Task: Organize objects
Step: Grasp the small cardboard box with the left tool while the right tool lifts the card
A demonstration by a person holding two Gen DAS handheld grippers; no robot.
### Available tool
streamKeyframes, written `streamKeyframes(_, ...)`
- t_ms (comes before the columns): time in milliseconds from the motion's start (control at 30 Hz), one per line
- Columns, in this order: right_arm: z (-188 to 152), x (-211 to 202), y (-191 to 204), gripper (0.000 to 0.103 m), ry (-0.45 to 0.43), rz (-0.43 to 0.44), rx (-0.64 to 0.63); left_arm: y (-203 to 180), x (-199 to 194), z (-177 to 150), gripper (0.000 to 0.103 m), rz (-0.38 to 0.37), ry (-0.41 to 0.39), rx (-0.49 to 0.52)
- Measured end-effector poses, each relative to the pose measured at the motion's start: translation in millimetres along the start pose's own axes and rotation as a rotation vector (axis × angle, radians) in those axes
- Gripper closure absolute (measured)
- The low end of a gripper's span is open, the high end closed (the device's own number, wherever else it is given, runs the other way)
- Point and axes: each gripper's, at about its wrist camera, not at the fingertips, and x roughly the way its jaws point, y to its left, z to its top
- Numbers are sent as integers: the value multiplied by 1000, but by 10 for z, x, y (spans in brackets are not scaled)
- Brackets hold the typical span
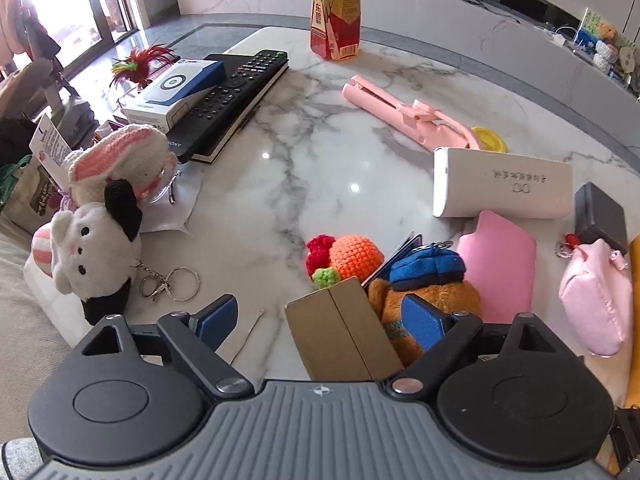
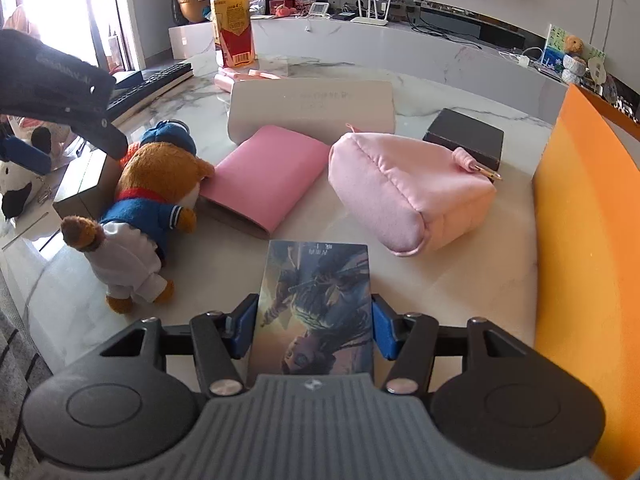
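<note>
Remote [image 1: 236, 96] — "SONY" on it — beside white "DQ" case [image 1: 504, 188].

1. strong daylight pours in through a window [image 1: 52, 8] far ahead and to the left of the fingers, blown out to pure white in both views.
2. the marble table [image 1: 304, 168] ahead of the left fingers carries small bright glints and soft reflections.
3. shadows under the things are faint and short.
4. fisheye bending curves the far counter [image 2: 400, 40] and the edges of both views.
5. the focus is fairly sharp near the fingers and softer toward the corners.
</note>
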Motion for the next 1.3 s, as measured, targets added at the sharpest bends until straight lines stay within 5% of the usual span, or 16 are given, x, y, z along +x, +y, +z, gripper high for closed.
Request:
streamKeyframes(100, -12, -27, -20, 43, 2, 7, 23, -18, 81, -16, 0, 60, -11, 24)
streamKeyframes(233, 28, -128, -34, 43, -22, 46, 82, 56, 189, -35, 4, 42, 24, -34)
streamKeyframes(433, 66, -150, 64, 43, -42, 14, 32, 80, 331, -81, 49, 21, 89, -51)
streamKeyframes(800, 72, -150, 5, 43, -30, -15, 58, 103, 257, -141, 50, 47, 76, -26)
streamKeyframes(1033, 108, -298, 16, 43, -56, -11, 58, 168, -170, -194, 50, 1, -17, -41)
streamKeyframes(1300, 314, -1014, -181, 43, -142, -1, 124, -153, -720, -263, 50, -106, -100, 60)
